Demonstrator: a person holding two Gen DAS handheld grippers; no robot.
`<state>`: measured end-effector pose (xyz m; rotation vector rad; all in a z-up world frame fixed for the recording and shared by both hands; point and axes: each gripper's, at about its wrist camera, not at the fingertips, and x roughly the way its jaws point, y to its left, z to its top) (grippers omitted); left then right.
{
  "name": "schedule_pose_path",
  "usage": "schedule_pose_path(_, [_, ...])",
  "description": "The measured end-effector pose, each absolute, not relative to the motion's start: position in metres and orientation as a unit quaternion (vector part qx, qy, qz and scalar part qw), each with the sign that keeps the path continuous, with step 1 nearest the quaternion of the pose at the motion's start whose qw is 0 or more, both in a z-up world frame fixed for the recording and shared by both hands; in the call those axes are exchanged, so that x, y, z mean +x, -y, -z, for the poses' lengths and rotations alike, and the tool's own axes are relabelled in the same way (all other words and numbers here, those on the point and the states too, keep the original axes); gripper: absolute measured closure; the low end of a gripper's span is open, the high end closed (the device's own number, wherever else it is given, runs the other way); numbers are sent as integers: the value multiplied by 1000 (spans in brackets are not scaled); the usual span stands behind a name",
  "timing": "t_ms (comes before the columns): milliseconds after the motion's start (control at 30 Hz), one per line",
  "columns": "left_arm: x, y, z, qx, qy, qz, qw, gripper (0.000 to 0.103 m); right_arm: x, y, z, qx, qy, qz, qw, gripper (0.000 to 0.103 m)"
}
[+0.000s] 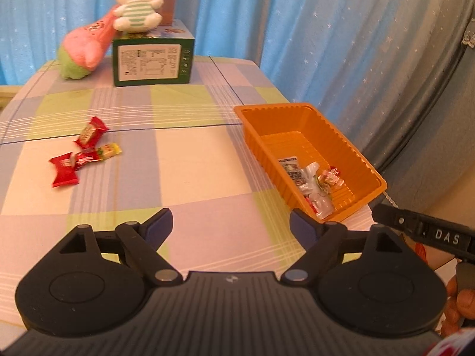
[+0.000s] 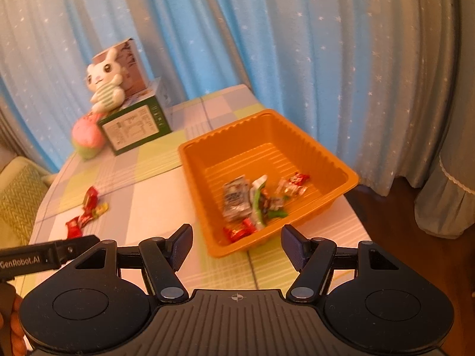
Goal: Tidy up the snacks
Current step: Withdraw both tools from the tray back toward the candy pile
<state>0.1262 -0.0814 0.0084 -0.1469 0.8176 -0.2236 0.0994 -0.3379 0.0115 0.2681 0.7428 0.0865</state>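
- The orange ribbed plastic tray (image 2: 297, 148) sits at centre right of the right wrist view, holding a heap of crinkled snack wrappers (image 2: 255, 201) — their print is blurred.
- Four small red and yellow wrapped candies (image 1: 80, 154) lie loose at the left.
- The pastel checked tablecloth (image 1: 193, 163) covers the table; blue star-print curtains (image 1: 326, 29) hang behind.
- A white plush rabbit (image 1: 136, 3) tops a green cardboard box (image 1: 153, 60) at upper left.
- The left gripper (image 1: 231, 225) and right gripper (image 2: 236, 244) both stand spread, nothing between them — the person's fingers are cut off at the frame edges.

- Orange tray (image 2: 341, 175): ribbed, glossy plastic.
- Red snack wrappers (image 1: 63, 169): shiny foil.
- Tabletop (image 1: 193, 160): smooth checked cloth.
- Rabbit toy (image 1: 138, 3): soft plush.
- Green box (image 1: 153, 60): matt cardboard.
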Motion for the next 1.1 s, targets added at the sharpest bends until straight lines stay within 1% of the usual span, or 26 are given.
schedule_pose_path(233, [106,61,-19,-55,-378,93,919,17,84,312,-20,115,-360,-58,924,37])
schedule_pose_path(467, [87,37,-29,-64,-359,77,928,17,76,292,-24,104,-360,-74,924,37])
schedule_pose_path(1100, [56,-26,-29,-69,-378,30,923,17,71,234,-17,85,-369,-131,916,37])
